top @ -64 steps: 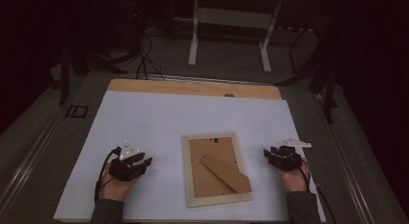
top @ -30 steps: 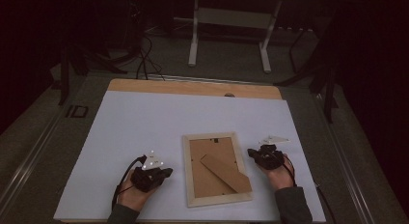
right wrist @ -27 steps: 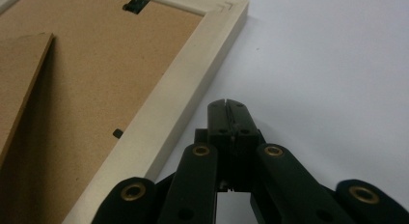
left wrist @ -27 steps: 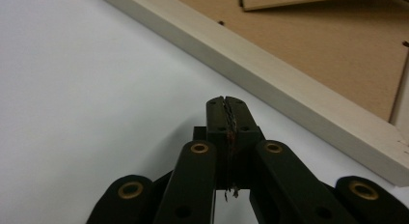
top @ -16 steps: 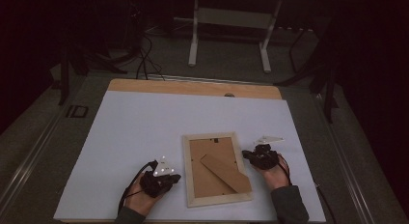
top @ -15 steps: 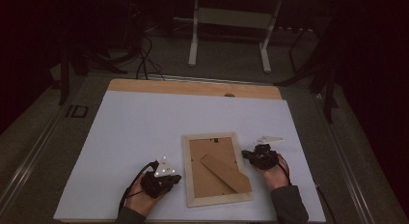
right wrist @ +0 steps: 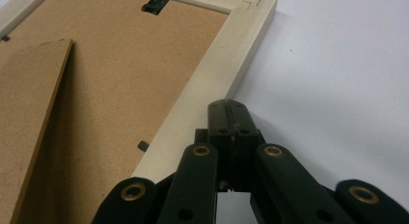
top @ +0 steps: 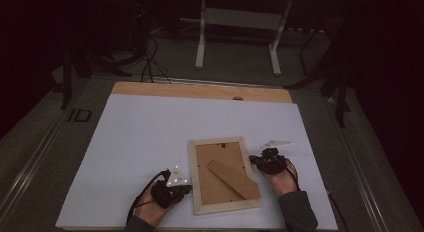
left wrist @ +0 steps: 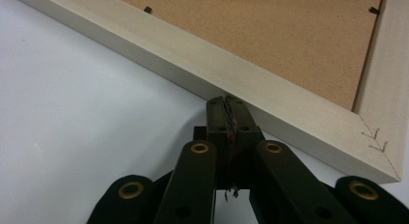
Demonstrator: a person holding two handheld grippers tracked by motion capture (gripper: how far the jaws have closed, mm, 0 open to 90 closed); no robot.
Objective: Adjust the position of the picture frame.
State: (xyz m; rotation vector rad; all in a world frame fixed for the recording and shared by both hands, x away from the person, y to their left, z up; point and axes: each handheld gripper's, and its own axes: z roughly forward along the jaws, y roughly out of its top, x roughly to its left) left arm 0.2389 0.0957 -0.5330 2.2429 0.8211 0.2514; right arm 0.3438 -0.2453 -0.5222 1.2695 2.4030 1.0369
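Now both my closed grippers flank the face-down picture frame [top: 224, 175], left gripper [left wrist: 226, 104] at its edge, right gripper [right wrist: 226, 108] opposite; next I'd nudge it square

On the white sheet [top: 150, 142] lay one picture frame [top: 225, 174], face down with one cardboard stand [top: 234, 178] on its back, and two grippers, one [top: 187, 188] left and one [top: 251, 159] right of it.

A dim room: grey carpeted floor [top: 235, 67], a white metal desk frame [top: 239, 22] beyond the white-covered wooden worktop [top: 150, 142], black cables [top: 150, 67] nearby
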